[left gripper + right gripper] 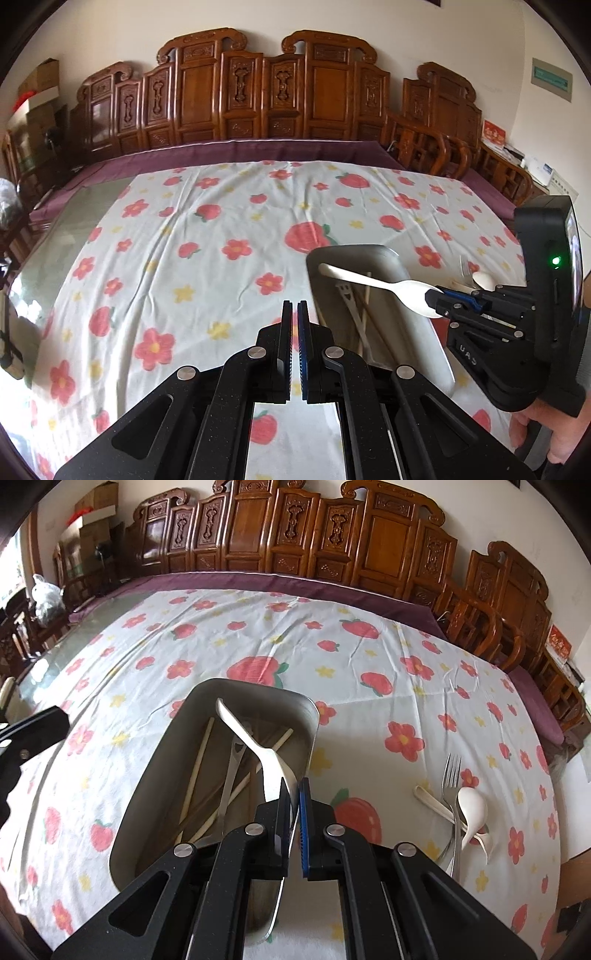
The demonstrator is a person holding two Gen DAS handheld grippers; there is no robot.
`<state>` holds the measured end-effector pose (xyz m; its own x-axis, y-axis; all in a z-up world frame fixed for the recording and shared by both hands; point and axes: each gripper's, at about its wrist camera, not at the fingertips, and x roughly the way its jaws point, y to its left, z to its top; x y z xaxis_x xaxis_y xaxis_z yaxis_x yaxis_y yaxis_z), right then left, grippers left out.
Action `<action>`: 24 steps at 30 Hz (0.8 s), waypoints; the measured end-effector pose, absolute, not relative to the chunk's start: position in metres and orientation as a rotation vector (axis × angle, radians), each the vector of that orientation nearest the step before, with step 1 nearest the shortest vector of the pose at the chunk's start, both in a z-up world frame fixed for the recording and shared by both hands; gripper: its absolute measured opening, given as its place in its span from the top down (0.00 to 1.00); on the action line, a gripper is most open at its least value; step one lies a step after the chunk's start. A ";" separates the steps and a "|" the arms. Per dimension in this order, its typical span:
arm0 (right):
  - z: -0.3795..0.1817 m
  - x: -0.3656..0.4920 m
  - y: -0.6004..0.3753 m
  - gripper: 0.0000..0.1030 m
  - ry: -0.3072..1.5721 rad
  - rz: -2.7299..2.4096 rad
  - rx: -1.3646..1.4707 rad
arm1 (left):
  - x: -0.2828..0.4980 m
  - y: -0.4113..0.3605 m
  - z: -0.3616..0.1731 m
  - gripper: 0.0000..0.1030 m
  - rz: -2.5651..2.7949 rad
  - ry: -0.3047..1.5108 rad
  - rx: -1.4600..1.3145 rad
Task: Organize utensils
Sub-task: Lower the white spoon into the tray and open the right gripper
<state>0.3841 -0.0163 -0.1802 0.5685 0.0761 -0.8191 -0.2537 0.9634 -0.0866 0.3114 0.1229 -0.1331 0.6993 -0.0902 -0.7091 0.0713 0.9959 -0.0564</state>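
My right gripper (294, 788) is shut on the bowl end of a white spoon (255, 740) and holds it over a grey metal tray (162, 746); its handle points away over the tray. The same gripper (437, 295) with the spoon (373, 282) and the tray (391, 258) shows in the left wrist view. In the tray lie wooden chopsticks (195, 771) and a metal utensil (231, 775). My left gripper (294, 314) is shut and empty, just left of the tray. A metal fork (452, 786) and white spoons (471, 812) lie on the cloth to the right.
The table (369, 709) has a white cloth with red flowers and strawberries. Carved wooden chairs (476, 616) and a carved screen (258, 92) stand along its far side. A bare glass strip (66, 221) runs along the left edge.
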 end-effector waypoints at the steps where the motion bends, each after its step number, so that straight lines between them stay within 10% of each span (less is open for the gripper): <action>1: -0.181 0.385 -0.015 0.95 0.948 0.192 -0.203 | 0.311 0.124 -0.133 0.98 -0.090 0.792 -0.029; 24: -0.187 0.354 0.000 0.87 0.972 0.383 -0.182 | 0.313 0.124 -0.134 0.98 -0.105 0.793 -0.035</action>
<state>0.3538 0.0000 -0.1872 0.5036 0.2350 -0.8314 -0.3958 0.9181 0.0198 0.3126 0.1241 -0.1339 0.6971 -0.1069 -0.7090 0.0809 0.9942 -0.0704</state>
